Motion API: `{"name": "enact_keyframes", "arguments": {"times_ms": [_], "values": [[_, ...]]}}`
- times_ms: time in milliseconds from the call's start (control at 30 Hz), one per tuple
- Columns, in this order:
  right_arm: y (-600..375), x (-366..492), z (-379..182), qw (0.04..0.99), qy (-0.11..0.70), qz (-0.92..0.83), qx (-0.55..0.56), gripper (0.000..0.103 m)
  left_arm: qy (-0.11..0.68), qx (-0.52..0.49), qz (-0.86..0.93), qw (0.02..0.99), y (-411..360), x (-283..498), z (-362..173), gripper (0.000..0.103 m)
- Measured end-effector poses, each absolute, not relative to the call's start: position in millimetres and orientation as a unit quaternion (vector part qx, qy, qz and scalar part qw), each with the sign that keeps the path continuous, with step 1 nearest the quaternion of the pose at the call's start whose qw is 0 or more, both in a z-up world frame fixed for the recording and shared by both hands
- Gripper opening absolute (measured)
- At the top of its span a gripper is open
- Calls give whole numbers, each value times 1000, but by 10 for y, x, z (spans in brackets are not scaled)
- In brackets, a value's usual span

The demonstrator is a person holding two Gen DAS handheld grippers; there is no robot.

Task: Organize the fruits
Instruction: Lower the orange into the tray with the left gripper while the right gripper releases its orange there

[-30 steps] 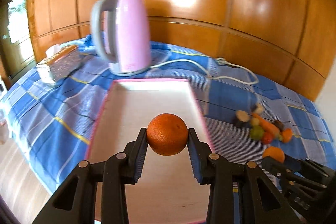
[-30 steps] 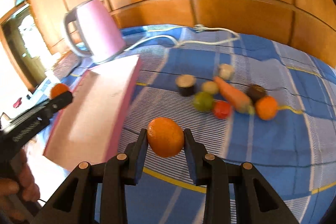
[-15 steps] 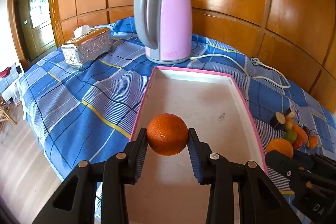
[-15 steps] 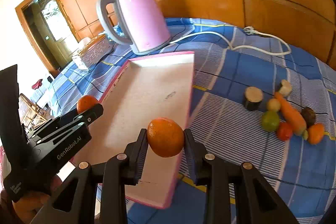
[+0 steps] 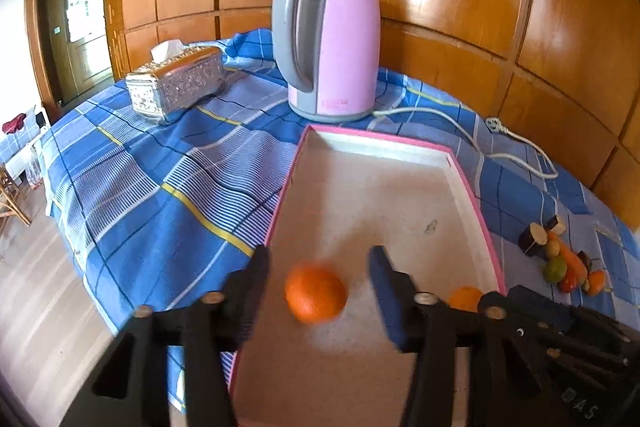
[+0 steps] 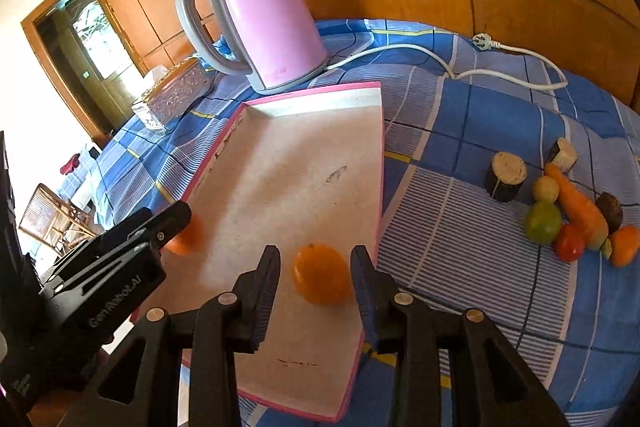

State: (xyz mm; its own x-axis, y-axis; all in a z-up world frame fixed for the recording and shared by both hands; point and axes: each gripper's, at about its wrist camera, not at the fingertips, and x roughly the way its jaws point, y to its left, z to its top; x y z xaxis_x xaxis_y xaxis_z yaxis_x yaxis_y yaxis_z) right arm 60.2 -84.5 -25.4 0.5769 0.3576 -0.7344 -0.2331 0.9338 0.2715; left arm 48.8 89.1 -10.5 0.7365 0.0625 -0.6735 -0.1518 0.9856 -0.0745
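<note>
The pink-rimmed tray (image 5: 384, 195) served as the landmark, lying on the blue checked cloth (image 5: 152, 195). Far to its left and behind sat a silver tissue box (image 5: 176, 89); directly behind its far edge stood the pink kettle (image 5: 330, 47), whose white cord (image 6: 440, 61) trailed off to the right.

Inside the tray, near its front left, the left gripper (image 5: 318, 291) stood released, jaws spread wide with gaps on both sides of a blurred orange (image 5: 316, 293) over the tray floor; whether that fruit touched the floor could not be told. Near the tray's front right, the right gripper (image 6: 316, 277) was likewise released, its jaws clear of a second orange (image 6: 320, 273) lying on the tray floor.

Well to the right of the tray, a fruit pile (image 6: 568, 211) lay on the cloth: a carrot (image 6: 580, 207), a green lime (image 6: 542, 221), a red tomato (image 6: 570, 247).
</note>
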Motion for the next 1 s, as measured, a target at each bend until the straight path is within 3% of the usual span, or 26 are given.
{"name": "enact_keyframes", "arguments": {"times_ms": [1000], "values": [[-1274, 220, -44, 924, 372, 56, 65, 38, 327, -9, 14, 945, 430, 252, 115, 59]]}}
